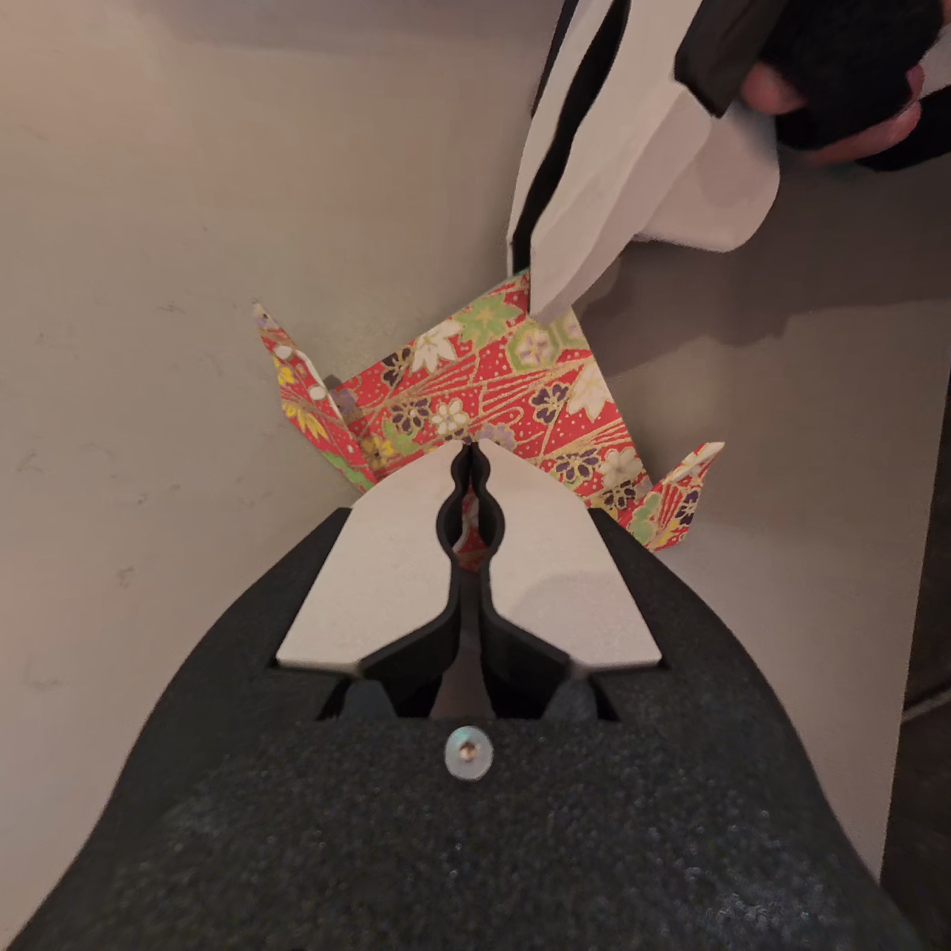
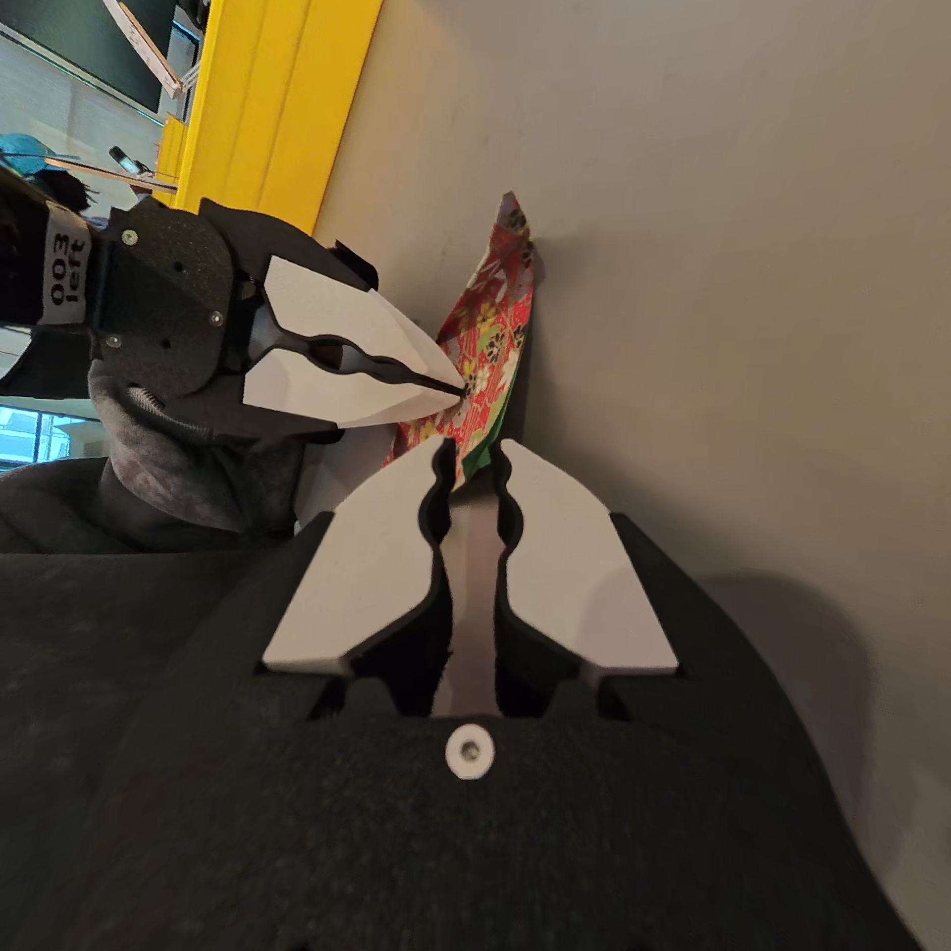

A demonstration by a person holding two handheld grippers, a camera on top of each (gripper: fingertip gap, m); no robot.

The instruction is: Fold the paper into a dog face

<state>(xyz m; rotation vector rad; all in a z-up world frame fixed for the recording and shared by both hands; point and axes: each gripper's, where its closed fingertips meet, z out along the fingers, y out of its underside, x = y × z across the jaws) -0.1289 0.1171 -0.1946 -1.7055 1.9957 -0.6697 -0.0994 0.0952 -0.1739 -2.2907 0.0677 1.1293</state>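
At frame centre on the pale grey table [image 1: 128,257], the thin, light, crease-holding red floral origami paper [image 1: 489,391] is pinched by the closed left gripper [image 1: 471,447], while the right gripper [image 2: 476,447], jaws parted, should nip its stiffer folded corner.

The left gripper [image 1: 471,453] covers the lower middle of the patterned paper [image 1: 494,381], so the pinched edge cannot be seen. The right gripper [image 1: 535,288] hides the paper's top corner, and its body runs off the upper edge. In the right wrist view, the shelves [image 2: 77,77] behind are blurred.
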